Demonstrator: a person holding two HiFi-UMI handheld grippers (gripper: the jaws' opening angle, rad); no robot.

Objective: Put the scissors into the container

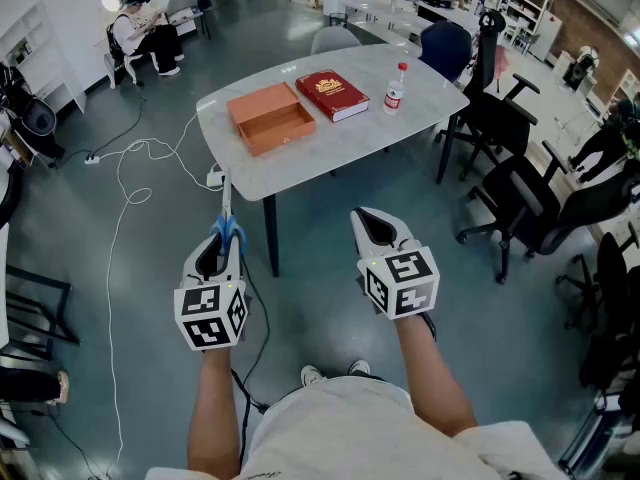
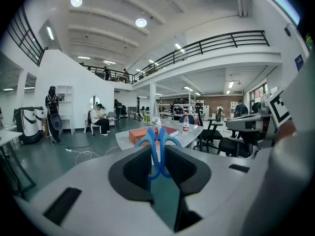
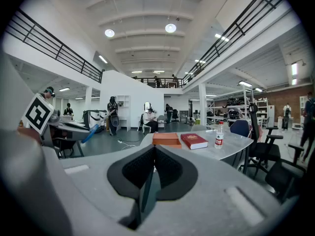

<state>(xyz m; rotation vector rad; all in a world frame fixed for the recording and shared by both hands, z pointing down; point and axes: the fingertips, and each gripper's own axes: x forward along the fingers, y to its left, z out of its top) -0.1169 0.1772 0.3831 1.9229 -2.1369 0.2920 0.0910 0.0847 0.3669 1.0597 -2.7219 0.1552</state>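
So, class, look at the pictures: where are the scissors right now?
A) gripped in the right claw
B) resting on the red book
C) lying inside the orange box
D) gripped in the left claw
D: the blue-handled scissors are clamped between the jaws of the left claw, while the orange box shows nothing inside.

scissors [image 1: 227, 230]: lower handle loops were hidden between the pads of the left gripper [image 1: 217, 251].
container [image 1: 271, 117]: inside was hidden in both gripper views, only its side wall was shown.
book [image 1: 332, 95]: cover print was too small to be read.
bottle [image 1: 396, 88]: label was unreadable.
chairs [image 1: 560, 208]: were cut off at the right edge.
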